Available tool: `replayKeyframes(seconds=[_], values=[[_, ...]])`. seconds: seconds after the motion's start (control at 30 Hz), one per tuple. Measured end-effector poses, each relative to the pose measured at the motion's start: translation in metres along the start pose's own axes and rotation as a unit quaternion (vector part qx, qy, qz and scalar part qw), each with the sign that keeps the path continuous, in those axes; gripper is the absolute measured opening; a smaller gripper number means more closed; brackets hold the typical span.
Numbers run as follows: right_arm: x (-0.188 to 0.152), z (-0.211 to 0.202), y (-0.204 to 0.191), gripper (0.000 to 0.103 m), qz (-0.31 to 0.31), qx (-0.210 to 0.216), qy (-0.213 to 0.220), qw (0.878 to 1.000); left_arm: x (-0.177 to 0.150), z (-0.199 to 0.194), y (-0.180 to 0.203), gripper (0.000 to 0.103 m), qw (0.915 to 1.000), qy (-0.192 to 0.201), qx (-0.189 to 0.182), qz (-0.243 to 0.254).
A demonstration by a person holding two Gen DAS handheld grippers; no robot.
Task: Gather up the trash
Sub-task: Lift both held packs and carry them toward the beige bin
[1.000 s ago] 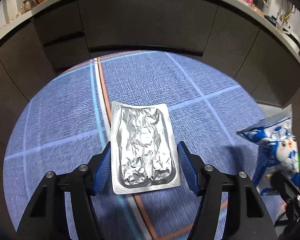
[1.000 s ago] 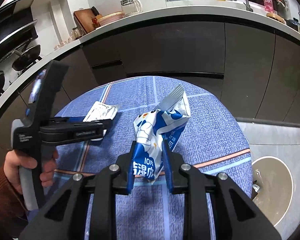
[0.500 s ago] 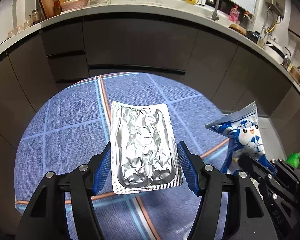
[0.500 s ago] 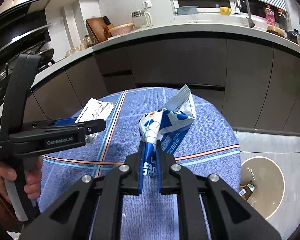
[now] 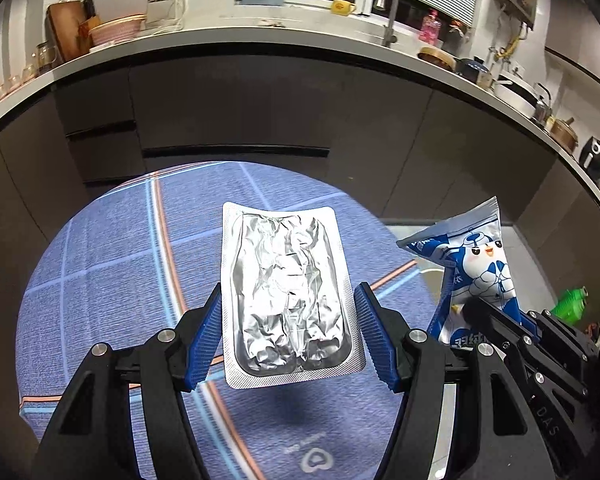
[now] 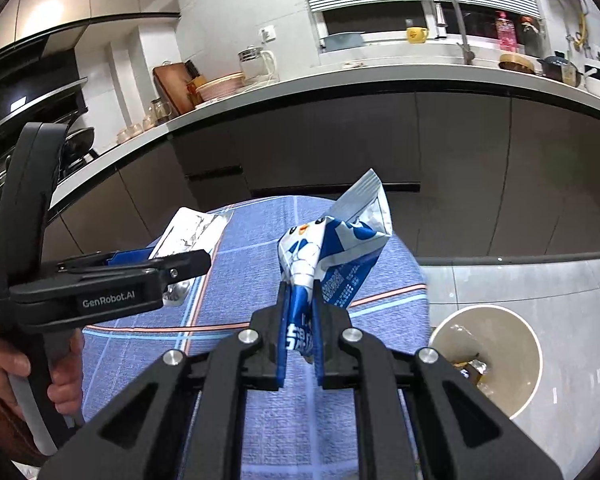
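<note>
— Left wrist view: what does the left tool (image 5: 288, 340) hold?
— A foil pack (image 5: 286, 300), pinched by its edges, lifted above the blue surface (image 5: 112, 280).
— And the right tool (image 6: 299, 334)?
— Pressed together on a blue-white wrapper (image 6: 332, 252), also above the surface; a bin (image 6: 492, 360) sits on the floor right of the surface, trash inside.

A round table (image 5: 100, 280) wears a blue tablecloth (image 6: 260, 420) with crossing stripes.
</note>
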State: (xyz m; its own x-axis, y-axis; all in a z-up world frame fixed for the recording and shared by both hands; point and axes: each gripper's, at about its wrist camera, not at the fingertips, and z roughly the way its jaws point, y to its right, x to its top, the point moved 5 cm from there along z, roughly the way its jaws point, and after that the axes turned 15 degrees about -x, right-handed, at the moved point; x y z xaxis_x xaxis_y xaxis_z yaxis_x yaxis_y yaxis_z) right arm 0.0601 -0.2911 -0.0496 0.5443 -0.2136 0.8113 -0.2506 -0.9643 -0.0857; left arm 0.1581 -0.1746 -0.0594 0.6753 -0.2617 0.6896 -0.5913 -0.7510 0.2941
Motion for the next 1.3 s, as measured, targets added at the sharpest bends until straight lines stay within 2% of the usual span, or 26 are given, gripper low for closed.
replayKeyframes(seconds=[0.7,1.3], values=[[-0.018,-0.005,0.082,0.011,0.071,-0.057,0.0,0.996,0.011,0.04,0.074,0.061,0.9967,-0.031,-0.041,0.063],[-0.046,0.009,0.147,0.012,0.13,-0.086,-0.02,0.988,0.011,0.092,0.132,0.061,0.9894,-0.073,-0.066,0.107]])
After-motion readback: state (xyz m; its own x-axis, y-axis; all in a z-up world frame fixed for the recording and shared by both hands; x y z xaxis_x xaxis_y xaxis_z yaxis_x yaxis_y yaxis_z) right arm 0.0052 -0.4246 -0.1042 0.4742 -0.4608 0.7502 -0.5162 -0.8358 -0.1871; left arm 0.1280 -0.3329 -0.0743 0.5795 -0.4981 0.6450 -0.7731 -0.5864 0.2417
